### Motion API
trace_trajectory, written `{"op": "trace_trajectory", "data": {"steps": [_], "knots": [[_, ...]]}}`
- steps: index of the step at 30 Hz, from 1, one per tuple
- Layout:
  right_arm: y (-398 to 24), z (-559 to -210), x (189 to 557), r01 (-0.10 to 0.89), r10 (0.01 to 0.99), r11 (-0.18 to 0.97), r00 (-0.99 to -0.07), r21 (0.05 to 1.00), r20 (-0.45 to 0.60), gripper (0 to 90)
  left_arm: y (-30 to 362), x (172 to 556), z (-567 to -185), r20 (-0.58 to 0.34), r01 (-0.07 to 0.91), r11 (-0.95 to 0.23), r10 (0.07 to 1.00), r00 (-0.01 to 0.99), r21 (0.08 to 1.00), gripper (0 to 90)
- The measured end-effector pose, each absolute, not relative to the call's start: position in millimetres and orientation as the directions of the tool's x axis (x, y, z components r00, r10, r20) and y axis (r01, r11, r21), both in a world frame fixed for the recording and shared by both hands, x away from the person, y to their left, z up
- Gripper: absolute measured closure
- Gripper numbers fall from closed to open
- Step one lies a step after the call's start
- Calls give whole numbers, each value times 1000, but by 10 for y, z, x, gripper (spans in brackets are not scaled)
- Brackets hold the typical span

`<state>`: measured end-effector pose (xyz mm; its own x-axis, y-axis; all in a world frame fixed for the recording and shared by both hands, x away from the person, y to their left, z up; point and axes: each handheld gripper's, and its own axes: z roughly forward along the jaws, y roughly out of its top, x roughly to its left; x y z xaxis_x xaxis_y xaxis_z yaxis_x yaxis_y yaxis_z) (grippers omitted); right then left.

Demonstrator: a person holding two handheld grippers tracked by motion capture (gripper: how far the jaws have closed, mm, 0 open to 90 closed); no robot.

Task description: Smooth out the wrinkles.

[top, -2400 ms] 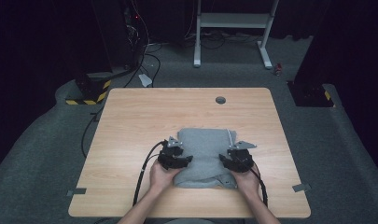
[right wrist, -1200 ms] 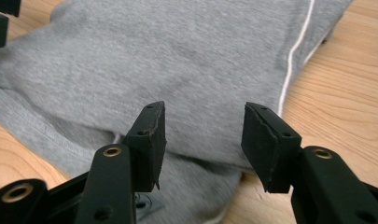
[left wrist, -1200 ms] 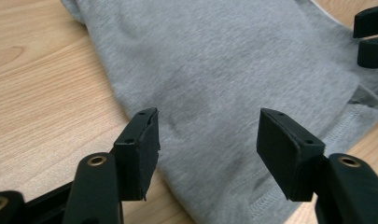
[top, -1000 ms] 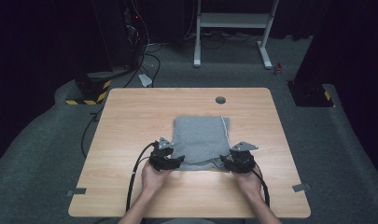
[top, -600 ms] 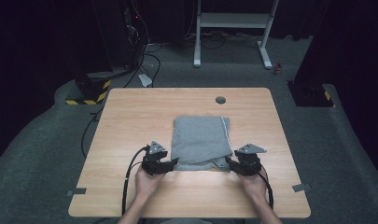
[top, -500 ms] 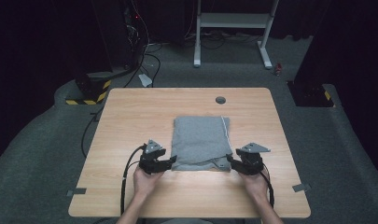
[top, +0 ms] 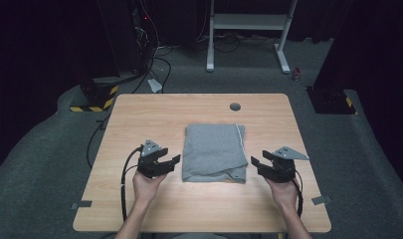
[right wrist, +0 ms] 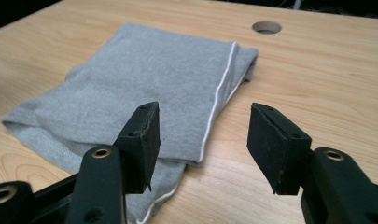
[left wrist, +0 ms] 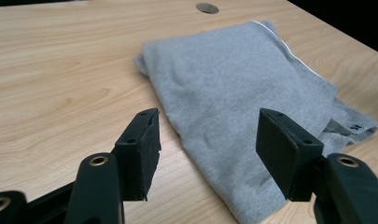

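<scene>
The folded grey cloth (top: 214,152) lies flat in the middle of the desk (top: 139,119), between my two claws and touching neither. My left claw (top: 165,163) hangs just off its left edge with jaws spread wide and nothing in them; my right claw (top: 262,166) sits just off the right edge, its jaws having just been opening, and nothing is between them either. I judge the cloth light, soft and limp: it will sag and unfold if I lift it by a single layer. The near corner on my right shows loose layers and a small tag (left wrist: 350,126), so I would pinch through all the layers at a folded edge, one claw at each side, low against the desk.
</scene>
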<state>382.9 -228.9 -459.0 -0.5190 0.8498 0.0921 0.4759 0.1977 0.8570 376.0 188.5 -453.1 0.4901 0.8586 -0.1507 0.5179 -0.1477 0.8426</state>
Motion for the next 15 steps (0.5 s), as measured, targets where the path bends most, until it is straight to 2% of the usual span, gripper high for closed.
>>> {"op": "trace_trajectory", "data": {"steps": [5,15], "knots": [[-2414,-4558,3806,471,863,137,-489,871,129,443,1941,3758,-4518,-151,511,-152,851,503,846,387],[-2606,-4563,3759,493,870,123,-470,861,145,442,2083,3703,-4579,-149,510,-145,858,491,848,375]]}}
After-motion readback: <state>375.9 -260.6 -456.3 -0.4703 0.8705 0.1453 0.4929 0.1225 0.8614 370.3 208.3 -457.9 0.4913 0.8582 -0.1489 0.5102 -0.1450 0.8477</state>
